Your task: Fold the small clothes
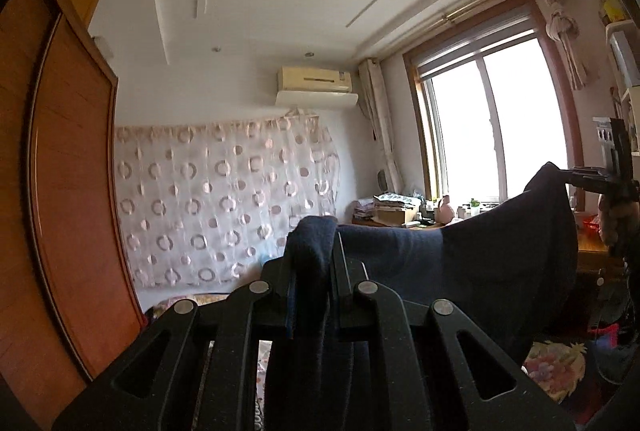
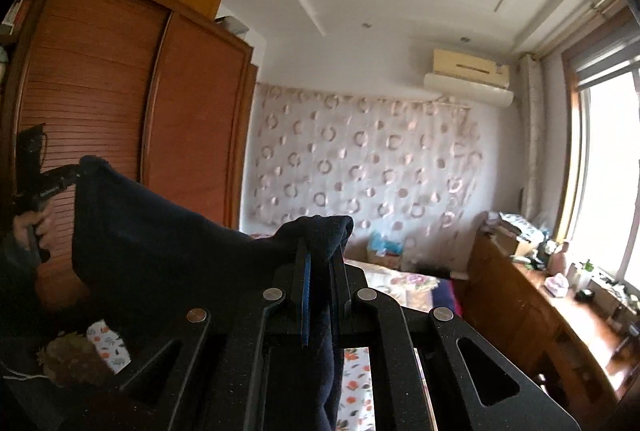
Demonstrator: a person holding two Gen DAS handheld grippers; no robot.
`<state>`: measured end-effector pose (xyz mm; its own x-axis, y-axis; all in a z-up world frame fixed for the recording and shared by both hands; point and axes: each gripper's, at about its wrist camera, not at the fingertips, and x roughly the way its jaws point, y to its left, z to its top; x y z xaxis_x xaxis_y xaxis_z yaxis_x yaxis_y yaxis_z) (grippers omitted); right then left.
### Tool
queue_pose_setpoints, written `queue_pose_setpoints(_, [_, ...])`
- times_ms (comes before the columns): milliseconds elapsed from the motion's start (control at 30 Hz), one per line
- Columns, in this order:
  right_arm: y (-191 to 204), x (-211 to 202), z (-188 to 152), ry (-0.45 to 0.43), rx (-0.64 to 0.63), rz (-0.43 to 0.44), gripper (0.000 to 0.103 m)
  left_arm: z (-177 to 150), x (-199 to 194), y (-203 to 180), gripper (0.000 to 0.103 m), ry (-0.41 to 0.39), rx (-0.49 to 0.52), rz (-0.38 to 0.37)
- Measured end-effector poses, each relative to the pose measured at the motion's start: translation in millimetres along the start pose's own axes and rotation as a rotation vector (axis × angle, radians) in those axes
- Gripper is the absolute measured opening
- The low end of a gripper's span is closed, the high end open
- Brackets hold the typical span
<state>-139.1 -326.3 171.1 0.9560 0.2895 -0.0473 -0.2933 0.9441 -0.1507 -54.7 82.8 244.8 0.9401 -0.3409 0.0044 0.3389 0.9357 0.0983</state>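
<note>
A dark navy garment (image 1: 480,251) hangs stretched in the air between my two grippers. In the left wrist view my left gripper (image 1: 316,251) is shut on one bunched corner of it. Far to the right, my right gripper (image 1: 576,175) pinches the other corner. In the right wrist view the right gripper (image 2: 320,255) is shut on its corner of the garment (image 2: 160,239), and cloth hangs down between the fingers. The left gripper (image 2: 74,171) holds the far corner at the left, with a person's hand (image 2: 28,227) on its handle.
A wooden wardrobe (image 2: 120,111) stands at the left. A curtain with a ring pattern (image 1: 224,199) covers the far wall. A cluttered wooden desk (image 2: 540,291) runs under the window (image 1: 492,127). A floral bedsheet (image 2: 356,383) lies below.
</note>
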Motion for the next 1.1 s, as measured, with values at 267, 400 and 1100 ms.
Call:
queue_pose_setpoints(267, [39, 43, -11, 0.046, -0.02, -0.067, 0.007, -19, 39, 5, 0.013, 0.044, 0.0, 0.025])
queue_pose_setpoints(400, [31, 81, -8, 0.118, 0.006, -0.089, 0.007, -47, 80, 11, 0.013, 0.125, -0.033, 0.032])
queue_pose_setpoints(1100, [-54, 377, -40, 0.465, 0.145, -0.1, 0.007, -193, 343, 10, 0.013, 0.546, 0.0, 0.095])
